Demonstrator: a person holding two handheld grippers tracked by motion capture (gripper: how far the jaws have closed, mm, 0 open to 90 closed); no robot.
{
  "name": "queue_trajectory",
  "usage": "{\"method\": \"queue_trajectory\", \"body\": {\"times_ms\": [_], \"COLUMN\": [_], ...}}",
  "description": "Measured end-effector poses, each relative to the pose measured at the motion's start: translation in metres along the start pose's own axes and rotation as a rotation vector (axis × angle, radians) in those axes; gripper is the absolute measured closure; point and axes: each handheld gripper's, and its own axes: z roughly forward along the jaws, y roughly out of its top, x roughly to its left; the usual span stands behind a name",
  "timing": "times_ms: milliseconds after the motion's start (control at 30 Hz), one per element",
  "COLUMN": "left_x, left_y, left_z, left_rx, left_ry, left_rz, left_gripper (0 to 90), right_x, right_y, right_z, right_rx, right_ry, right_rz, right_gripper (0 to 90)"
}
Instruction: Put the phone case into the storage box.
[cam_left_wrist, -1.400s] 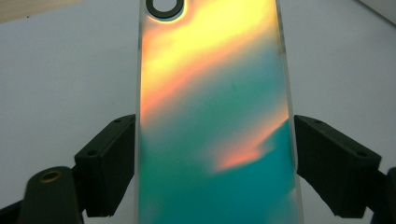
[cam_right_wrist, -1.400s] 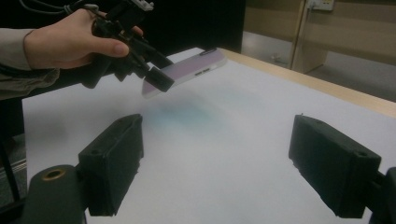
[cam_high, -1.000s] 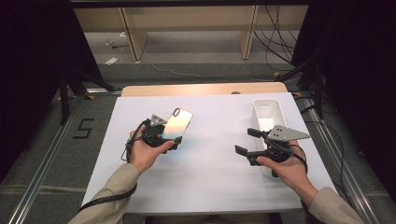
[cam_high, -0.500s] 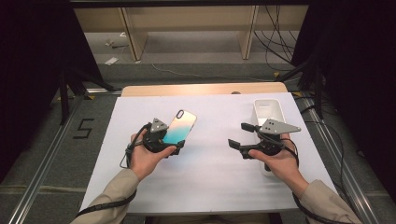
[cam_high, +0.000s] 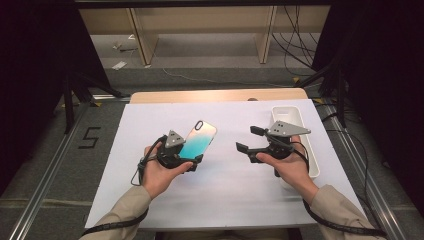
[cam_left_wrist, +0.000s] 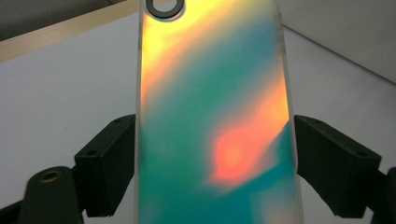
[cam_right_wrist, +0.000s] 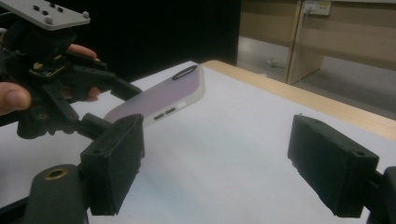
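A phone case (cam_high: 198, 140) with a shiny teal-and-orange back hangs tilted above the white mat. My left gripper (cam_high: 192, 150) is shut on its lower part. In the left gripper view the two black pads (cam_left_wrist: 112, 163) press on the case's (cam_left_wrist: 210, 93) long edges, and its camera hole points away from me. My right gripper (cam_high: 248, 139) is held a short way to the right of the case, open, with nothing between its jaws. The right gripper view looks past that gripper (cam_right_wrist: 219, 163) toward the case (cam_right_wrist: 159, 100), which is seen edge-on.
A white mat (cam_high: 225, 200) covers the table, and a strip of wooden top (cam_high: 215, 95) shows at the far edge. A long white tray (cam_high: 300, 112) lies at the right, just behind my right hand. Dark frames and cables stand beyond the table.
My right gripper has moved left, toward the middle of the mat. My left gripper has moved a little to the right with the case, so the two are closer together.
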Motion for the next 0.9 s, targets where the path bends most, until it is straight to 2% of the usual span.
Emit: {"method": "queue_trajectory", "body": {"times_ms": [433,900], "left_x": [-0.014,-0.031], "left_y": [0.001,0.003], "left_z": [0.002,0.005], "left_rx": [-0.001,-0.008], "left_ry": [-0.034,-0.068], "left_rz": [0.028,0.055], "left_gripper": [17.0,17.0], "right_x": [0.0,-0.001], "right_y": [0.005,0.006], "right_z": [0.021,0.034], "right_rx": [0.021,0.037], "right_ry": [0.003,0.012], "right_rz": [0.028,0.062], "right_gripper": [20.0,20.7]}}
